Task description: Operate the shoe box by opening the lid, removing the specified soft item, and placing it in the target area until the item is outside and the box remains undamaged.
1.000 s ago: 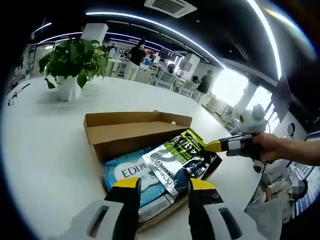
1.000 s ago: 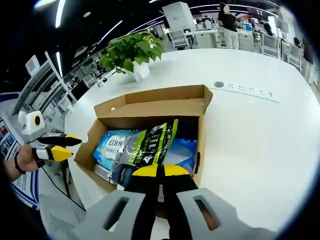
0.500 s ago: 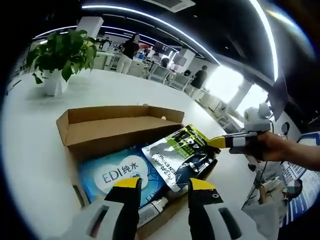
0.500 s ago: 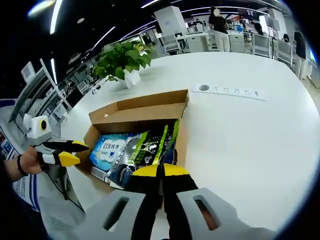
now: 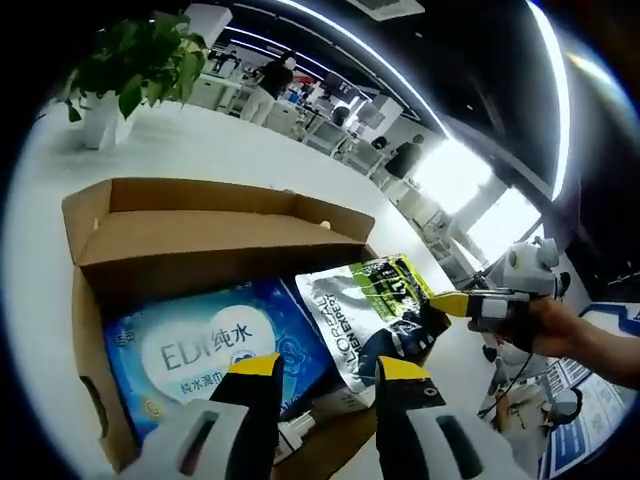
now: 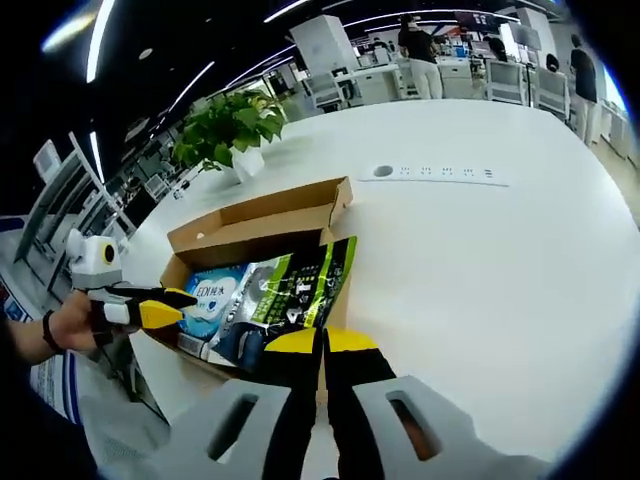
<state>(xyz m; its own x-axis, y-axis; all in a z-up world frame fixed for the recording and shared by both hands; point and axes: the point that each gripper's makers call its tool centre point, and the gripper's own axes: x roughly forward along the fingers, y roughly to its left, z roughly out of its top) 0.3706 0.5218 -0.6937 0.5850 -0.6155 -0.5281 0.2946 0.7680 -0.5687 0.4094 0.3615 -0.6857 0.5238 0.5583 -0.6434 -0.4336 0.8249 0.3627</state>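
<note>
The cardboard shoe box (image 5: pixel 190 240) lies open on the white table, its lid flap folded back. Inside are a blue EDI tissue pack (image 5: pixel 195 355) and a silver-and-green soft pouch (image 5: pixel 365 305). My left gripper (image 5: pixel 328 370) hovers open just above the blue pack's near edge, holding nothing. The right gripper (image 5: pixel 455 302) comes in from the right, pinching the pouch's corner. In the right gripper view, my right gripper (image 6: pixel 322 342) is shut on the pouch (image 6: pixel 290 295), which rises tilted over the wall of the box (image 6: pixel 250 225). The left gripper (image 6: pixel 165 305) sits at the box's left end.
A potted plant (image 6: pixel 225 125) stands behind the box, also seen as a plant (image 5: pixel 125 75) at upper left. A power strip (image 6: pixel 440 173) lies in the table's surface to the right. White table stretches right of the box. People and desks fill the background.
The right gripper has drawn back with the pouch, so the pouch now leans further over the box wall. The left gripper has come closer and lower over the blue pack.
</note>
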